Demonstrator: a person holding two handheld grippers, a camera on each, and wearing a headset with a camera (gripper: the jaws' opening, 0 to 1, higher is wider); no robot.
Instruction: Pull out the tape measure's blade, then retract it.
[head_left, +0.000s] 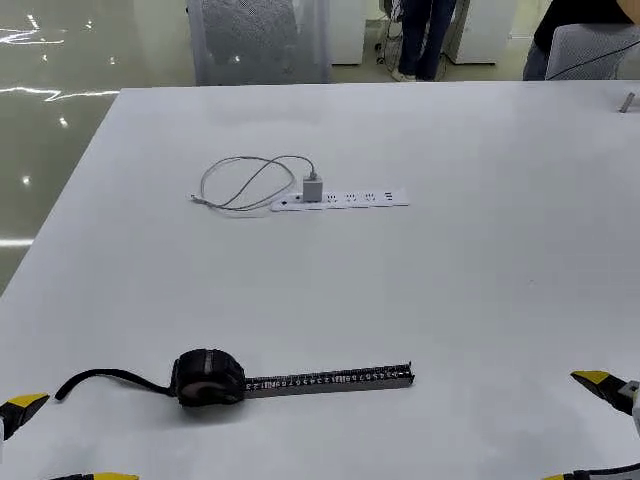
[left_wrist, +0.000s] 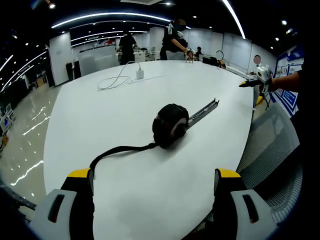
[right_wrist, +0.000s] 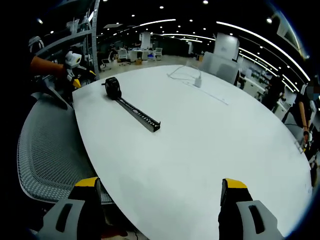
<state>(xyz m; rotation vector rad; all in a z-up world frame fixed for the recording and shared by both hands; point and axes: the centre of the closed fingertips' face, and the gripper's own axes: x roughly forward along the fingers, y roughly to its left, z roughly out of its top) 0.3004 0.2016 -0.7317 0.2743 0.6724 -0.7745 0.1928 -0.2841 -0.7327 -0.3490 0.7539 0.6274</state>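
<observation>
Tape measure sits near my edge of the table. Black case, upright on its base as far as I can tell. The blade runs out to the right, flat along the top, w/ the hook end turned up. The wrist strap trails left from the case. I judge the pull-out is done or partly done, so the retract is what's left, poss. after a bit more pull.

Left gripper: jaws wide apart, nothing between them, lined up on the case from the strap side, a short way off. Right gripper: jaws also spread, empty, well apart from the hook end, looking along the blade toward the case.

How I'd do it:
- **Left:** pin the case first. Close across its two flat sides, not on the strap, else the case slides when the blade moves.
- **Lock:** can't tell where the lock btn is or whether it's set. The blade lying out w/ nobody holding it suggests lock or friction.
- **Right:** take the blade just behind the hook. It's thin steel, so pinch the flat faces, not the edges.
- **Retract:** feed it back slow and low along the table. No whip, no kink.

Power strip w/ charger and cable is mid-table, well apart from the work, so not in the way.
</observation>
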